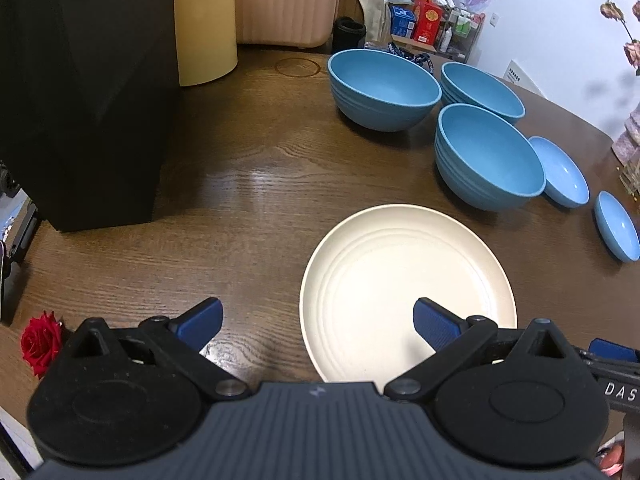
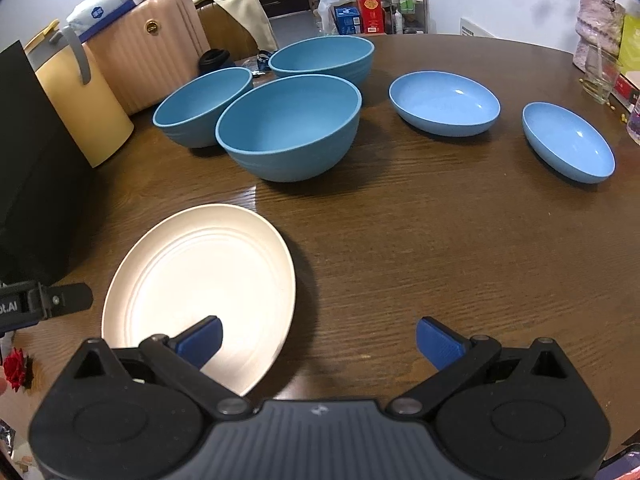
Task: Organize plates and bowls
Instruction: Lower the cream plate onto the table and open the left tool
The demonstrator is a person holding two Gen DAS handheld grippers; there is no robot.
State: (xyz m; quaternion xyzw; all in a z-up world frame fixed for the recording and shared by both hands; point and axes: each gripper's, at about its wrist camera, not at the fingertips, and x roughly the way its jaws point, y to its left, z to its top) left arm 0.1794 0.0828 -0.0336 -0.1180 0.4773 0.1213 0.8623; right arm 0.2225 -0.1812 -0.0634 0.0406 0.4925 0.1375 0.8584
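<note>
A cream plate lies flat on the brown wooden table. Behind it stand three deep blue bowls, the nearest one in front of the other two. Two shallow light-blue dishes lie apart at the right. My left gripper is open above the plate's left rim, with nothing between its fingers. Open too is my right gripper, above the plate's right rim and holding nothing.
A black box and a yellow container stand at the table's left, a pink suitcase behind them. A red rose lies near the left edge. A glass and a vase stand at the far right.
</note>
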